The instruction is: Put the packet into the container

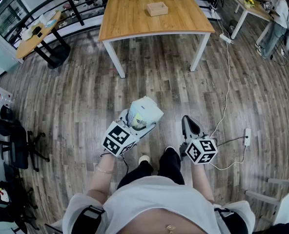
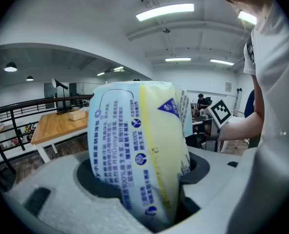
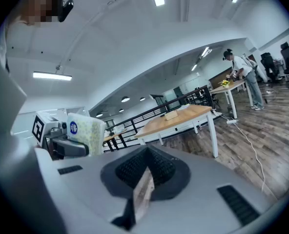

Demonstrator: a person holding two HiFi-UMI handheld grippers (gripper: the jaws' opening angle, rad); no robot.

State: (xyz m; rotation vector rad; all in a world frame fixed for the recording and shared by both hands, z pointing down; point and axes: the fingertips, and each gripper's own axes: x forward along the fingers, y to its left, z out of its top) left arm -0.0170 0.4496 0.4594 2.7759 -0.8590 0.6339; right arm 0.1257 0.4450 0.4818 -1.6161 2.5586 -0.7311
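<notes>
Head view: person stands on grey-brown plank floor [image 1: 76,96], well apart from light wooden surface on white legs [image 1: 134,21]. Small tan open-topped box [image 1: 157,8], taken as the container, sits on it towards the far side. Left gripper [image 1: 132,126] has its fingers [image 2: 51,199] clamped on a soft pale-yellow-and-white plastic packet with blue print [image 2: 139,150]. The packet stands upright, most of its bulk above the grip, held in the air just ahead of the person. Right gripper [image 1: 189,126]: fingers [image 3: 130,167] closed together, nothing between them.

Step judged: the carry, hardly begun. To do it well:
- Hold even pressure on the walk; a puffy bag may slip or sag.
- Come square to the surface's near edge.
- Bring the packet over the box mouth and lower its bottom end in.
- Release only once it rests inside.

Right gripper is free to steady the box if it slides.
</notes>
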